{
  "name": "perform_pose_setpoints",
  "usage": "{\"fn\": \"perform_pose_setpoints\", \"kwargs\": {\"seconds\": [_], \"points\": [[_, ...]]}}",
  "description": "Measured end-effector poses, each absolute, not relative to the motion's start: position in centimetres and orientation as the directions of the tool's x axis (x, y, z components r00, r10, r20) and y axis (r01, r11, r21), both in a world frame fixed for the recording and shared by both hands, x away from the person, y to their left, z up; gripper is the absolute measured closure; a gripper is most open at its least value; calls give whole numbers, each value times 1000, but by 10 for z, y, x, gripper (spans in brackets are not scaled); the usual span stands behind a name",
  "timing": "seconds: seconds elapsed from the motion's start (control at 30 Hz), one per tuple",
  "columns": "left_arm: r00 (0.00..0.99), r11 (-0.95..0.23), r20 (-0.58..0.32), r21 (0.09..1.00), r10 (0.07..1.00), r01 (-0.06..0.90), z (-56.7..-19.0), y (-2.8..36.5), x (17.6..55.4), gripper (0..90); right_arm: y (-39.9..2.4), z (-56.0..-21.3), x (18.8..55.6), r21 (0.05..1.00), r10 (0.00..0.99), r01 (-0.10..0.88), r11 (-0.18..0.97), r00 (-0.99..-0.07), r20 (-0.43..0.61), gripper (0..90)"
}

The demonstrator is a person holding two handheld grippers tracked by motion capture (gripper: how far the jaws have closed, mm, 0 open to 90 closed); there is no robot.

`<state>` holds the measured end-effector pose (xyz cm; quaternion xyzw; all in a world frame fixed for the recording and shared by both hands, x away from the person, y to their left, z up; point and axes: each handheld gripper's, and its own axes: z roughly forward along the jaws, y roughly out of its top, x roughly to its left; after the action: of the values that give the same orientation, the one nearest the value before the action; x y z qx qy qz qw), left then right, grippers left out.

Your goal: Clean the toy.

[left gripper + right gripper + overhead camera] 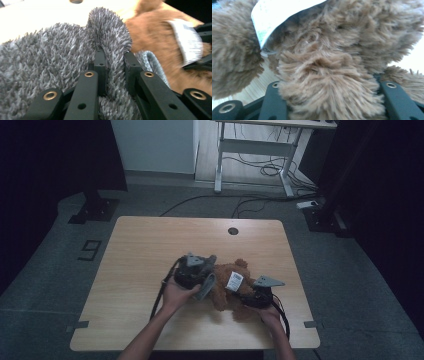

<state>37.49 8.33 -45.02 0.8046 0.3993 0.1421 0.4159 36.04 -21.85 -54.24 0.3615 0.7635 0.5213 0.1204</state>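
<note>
The wooden table (150,250) carries a brown plush toy (231,287) lying just past its middle toward four o'clock, with a grey knitted garment (206,286) against the toy's nine o'clock side. The left gripper (113,65) has its jaws pinched nearly shut on a fold of the grey knit. The right gripper (329,100) stands partly open, clamped around a thick furry limb of the toy.

The thin pinch could slip off the fuzzy knit if the hands pull apart too hard, or the toy could twist in the looser right hold.

The high view gives the layout; the left gripper view adds the pinched fold and the white label (188,41) at two o'clock.
</note>
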Motion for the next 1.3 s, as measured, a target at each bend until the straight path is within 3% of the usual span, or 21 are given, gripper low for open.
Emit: {"fn": "perform_pose_setpoints", "kwargs": {"seconds": [0.23,0.53,0.67,0.93,1.3], "points": [[567,-265,-155,765,809,587,-458,139,376,762,-220,-543,360,883,677,427,193,-709,195,476],[524,-248,-188,718,831,651,-492,162,370,764,-221,-544,359,882,669,433,187,-714,209,463],[528,-224,-205,738,824,636,-484,168,368,765,-222,-544,360,881,666,436,184,-714,215,463],[640,-272,-145,819,755,506,-432,121,361,766,-222,-544,360,881,664,436,184,-716,216,462],[739,-372,-137,795,659,479,-434,23,381,766,-222,-544,360,882,658,430,192,-723,209,458]]}}
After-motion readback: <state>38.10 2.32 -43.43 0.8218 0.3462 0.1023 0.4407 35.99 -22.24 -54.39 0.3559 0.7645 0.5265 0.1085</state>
